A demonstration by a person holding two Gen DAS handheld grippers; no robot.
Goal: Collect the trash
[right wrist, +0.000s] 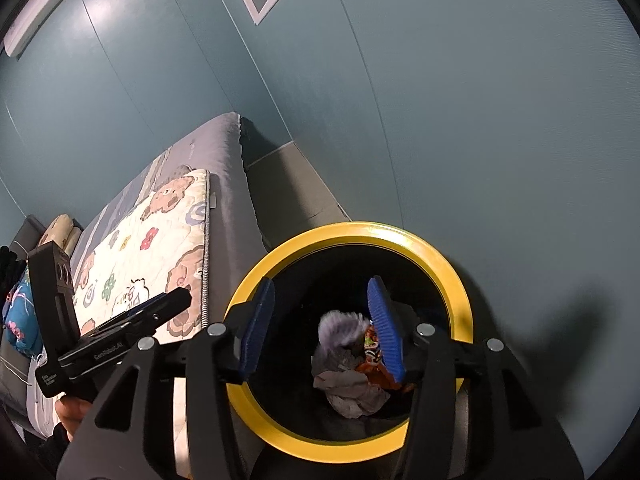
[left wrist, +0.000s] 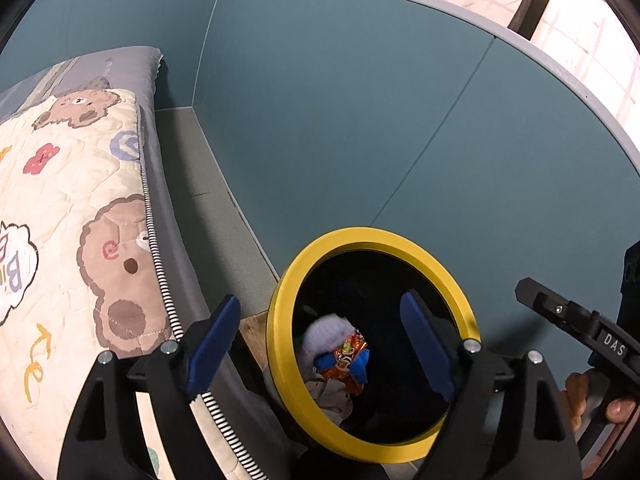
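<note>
A round bin with a yellow rim (left wrist: 288, 280) stands on the floor beside the bed; it also shows in the right wrist view (right wrist: 440, 256). Inside lie crumpled white tissue (left wrist: 328, 334) and an orange and blue wrapper (left wrist: 346, 360), also seen from the right as tissue (right wrist: 344, 330) and wrapper (right wrist: 372, 350). My left gripper (left wrist: 320, 344) hangs open and empty over the bin's mouth. My right gripper (right wrist: 320, 332) is open and empty above the bin too. The right gripper shows at the right edge of the left wrist view (left wrist: 576, 316).
A bed with a bear-print quilt (left wrist: 72, 208) lies left of the bin, also in the right wrist view (right wrist: 152, 248). A teal wall (left wrist: 360, 120) stands right behind the bin. A strip of grey floor (left wrist: 200, 200) runs between bed and wall.
</note>
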